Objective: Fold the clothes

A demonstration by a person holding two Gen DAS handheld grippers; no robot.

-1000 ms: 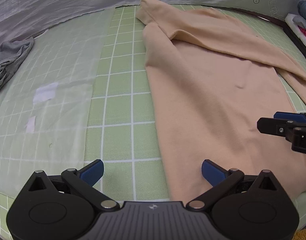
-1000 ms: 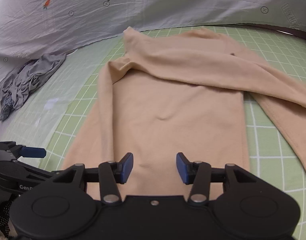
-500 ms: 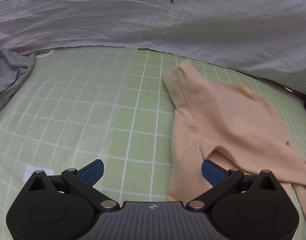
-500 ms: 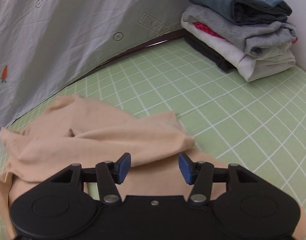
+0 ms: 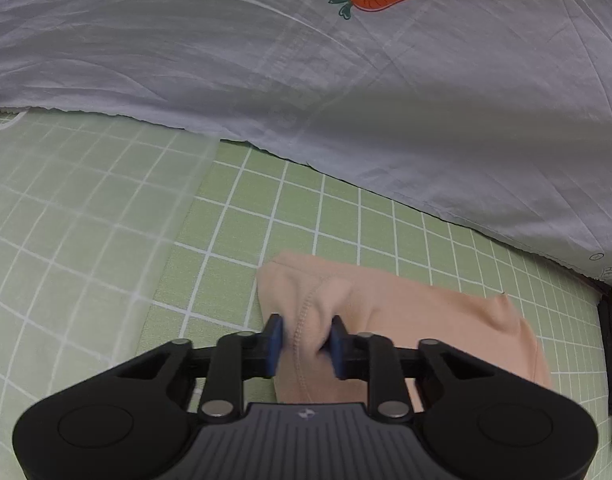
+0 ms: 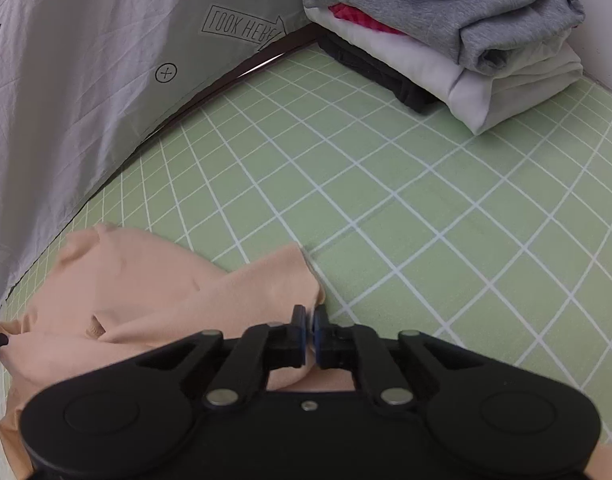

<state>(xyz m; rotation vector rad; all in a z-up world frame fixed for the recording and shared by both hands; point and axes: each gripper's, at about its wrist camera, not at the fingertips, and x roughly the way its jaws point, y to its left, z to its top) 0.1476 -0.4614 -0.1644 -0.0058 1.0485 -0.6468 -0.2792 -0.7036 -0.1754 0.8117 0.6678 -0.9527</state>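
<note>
A peach long-sleeved top (image 5: 405, 320) lies on the green grid mat (image 5: 266, 220). My left gripper (image 5: 304, 344) is shut on a bunched fold at the top's left shoulder, beside a stitched seam. In the right wrist view the same top (image 6: 146, 288) spreads to the left, with a folded sleeve across it. My right gripper (image 6: 309, 330) is shut on the top's right edge where the sleeve end lies. The rest of the top under both grippers is hidden.
A grey-white sheet (image 5: 345, 80) with carrot prints hangs along the far edge of the mat. A stack of folded clothes (image 6: 457, 32) stands at the back right. A translucent film (image 5: 66, 208) covers the mat's left part.
Both grippers have moved up to the top's far end and closed on it. They were open and apart from the cloth before.
</note>
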